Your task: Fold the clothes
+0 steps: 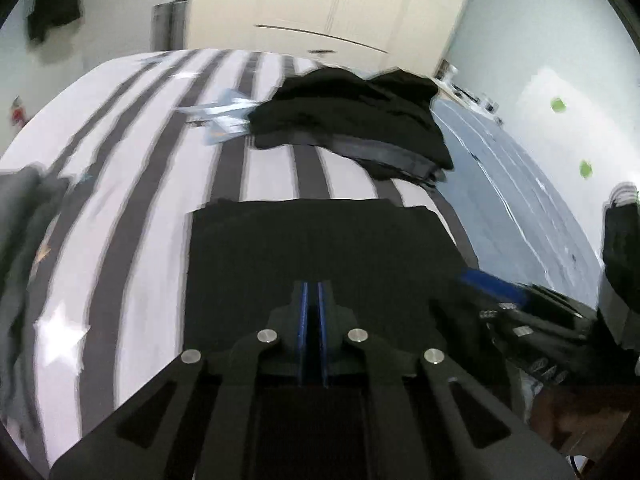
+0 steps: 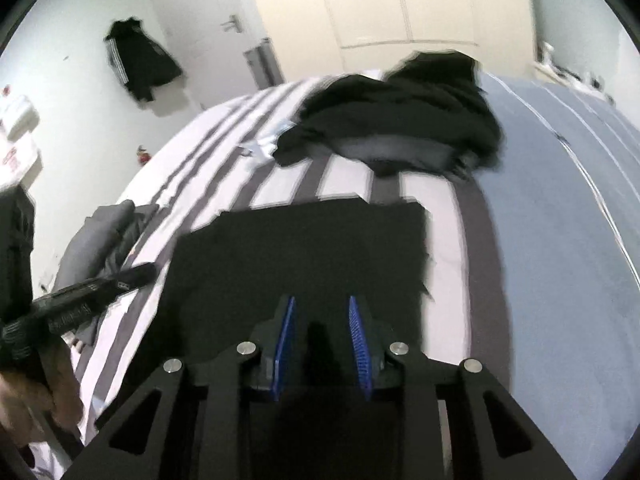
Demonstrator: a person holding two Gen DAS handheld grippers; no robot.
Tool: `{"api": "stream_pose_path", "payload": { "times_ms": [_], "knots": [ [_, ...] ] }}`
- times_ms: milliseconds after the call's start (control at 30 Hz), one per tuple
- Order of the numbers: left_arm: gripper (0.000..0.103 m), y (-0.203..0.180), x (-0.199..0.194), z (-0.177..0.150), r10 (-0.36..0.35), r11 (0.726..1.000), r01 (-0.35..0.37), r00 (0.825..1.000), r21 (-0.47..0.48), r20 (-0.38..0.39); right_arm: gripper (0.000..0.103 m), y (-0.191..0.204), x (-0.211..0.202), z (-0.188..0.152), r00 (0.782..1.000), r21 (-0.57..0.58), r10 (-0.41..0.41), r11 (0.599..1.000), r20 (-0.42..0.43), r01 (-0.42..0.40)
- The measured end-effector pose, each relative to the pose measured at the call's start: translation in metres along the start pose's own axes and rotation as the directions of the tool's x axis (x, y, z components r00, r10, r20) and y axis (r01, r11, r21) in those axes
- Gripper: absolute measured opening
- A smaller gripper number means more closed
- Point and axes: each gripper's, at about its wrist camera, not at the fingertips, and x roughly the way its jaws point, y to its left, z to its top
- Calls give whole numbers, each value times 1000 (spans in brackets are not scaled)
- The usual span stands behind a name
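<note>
Black folded garment (image 1: 320,248) lies square on the striped bed (image 1: 132,184) — far edge straight. Left gripper (image 1: 313,292) is closed, empty; right gripper (image 2: 322,312) gapes — bare sheet on both sides.

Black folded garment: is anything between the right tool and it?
Nothing visible. The right tool, jaws apart, sits directly over the black folded garment on the striped bedsheet. The pile of dark clothes lies farther back, and the grey garment lies off to the left.

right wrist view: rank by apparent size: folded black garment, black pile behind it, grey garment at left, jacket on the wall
1. Folded black garment, though it lies nearest the camera.
2. Black pile, close to it in area; being farther back, it may really be bigger.
3. Grey garment.
4. Jacket, smallest but farthest away.
</note>
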Motion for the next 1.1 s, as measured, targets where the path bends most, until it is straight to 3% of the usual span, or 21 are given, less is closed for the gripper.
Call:
{"api": "stream_pose_path", "payload": {
  "times_ms": [100,167,333,367,467,533,633,667,733,767,833,900,967,1033,1100],
  "knots": [
    [2,23,47,-11,36,999,-38,997,-27,-70,27,0,43,-6,998,-23,-14,1000,-62,13],
    [2,32,53,-13,6,998,-9,999,-68,-50,26,-9,61,-20,998,-12,-8,1000,-70,7],
    [2,57,40,-6,27,983,-28,1000,-184,-9,24,-17,51,-21,999,25,17,1000,-44,-16],
    [2,63,42,-4,7,979,-10,1000,-204,-17,19,-23,49,-20,999,43,19,999,-45,-17],
    [2,52,39,8,39,987,-39,999,-154,-5,7,-37,41,-13,999,80,5,997,-52,-1],
    [4,44,31,18,56,989,-52,998,-136,26,9,-44,36,-5,998,92,-12,996,-55,17],
    [7,38,39,36,53,994,-48,998,-102,45,28,-42,32,11,999,72,-21,997,-25,22],
    [7,38,49,39,81,994,-79,996,-78,24,32,-41,36,17,1000,75,-6,997,-21,8],
    [8,41,72,40,152,988,-153,988,-17,-24,32,-41,53,26,999,69,1,998,-38,2],
    [11,47,78,38,152,988,-153,988,-20,-35,32,-43,67,28,998,66,-7,998,-67,12],
    [13,63,84,35,119,991,-121,992,-57,-43,30,-54,90,25,990,100,-3,995,-138,17],
    [20,68,75,40,108,989,-111,994,-98,-34,24,-67,90,27,991,163,27,987,-129,-5],
    [25,82,56,43,184,971,-179,983,-158,16,24,-75,78,32,995,177,1,984,-100,17],
    [29,105,46,38,224,952,-219,975,-212,-1,27,-91,63,35,997,205,-55,977,-56,65],
    [30,125,36,31,234,937,-234,972,-259,-30,34,-117,53,32,993,256,-104,960,-63,117]
  ]
}}
